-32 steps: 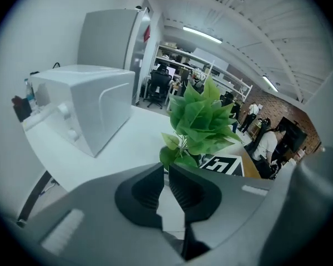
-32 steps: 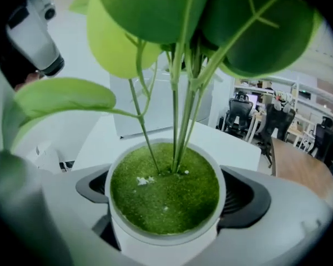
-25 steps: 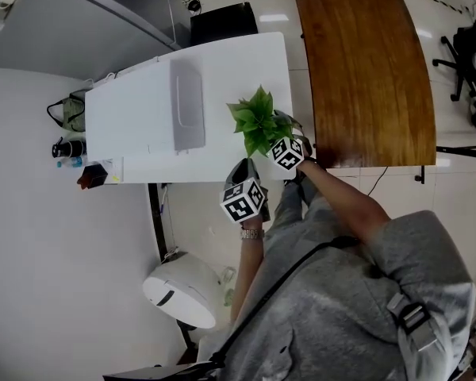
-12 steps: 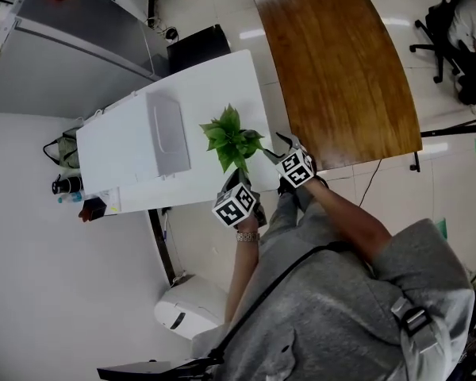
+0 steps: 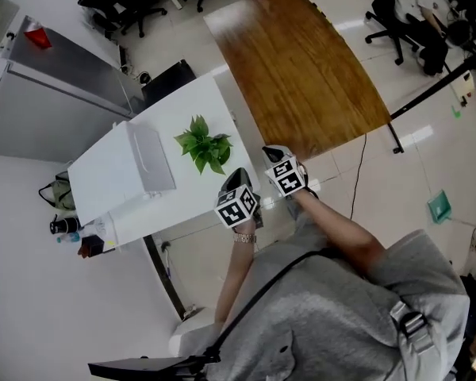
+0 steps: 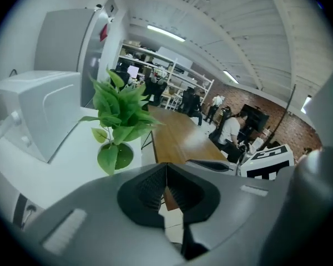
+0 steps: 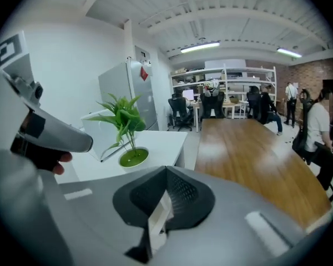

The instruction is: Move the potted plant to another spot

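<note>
The potted plant, green leaves in a small white pot, stands alone on the white table near its front right corner. Both grippers hang off the table's near edge, short of the plant and not touching it. My left gripper is shut with nothing in it. In the left gripper view the plant is ahead and to the left of the left gripper. My right gripper is also shut and empty. Its own view has the plant ahead left of the right gripper.
A white box-like appliance lies on the table left of the plant. A long wooden table butts against the white table's right side. A grey cabinet stands behind. Office chairs and a seated person are at the far right.
Both grippers were at the plant a second ago. They have since drawn back toward me, and the plant now stands free on the table.
</note>
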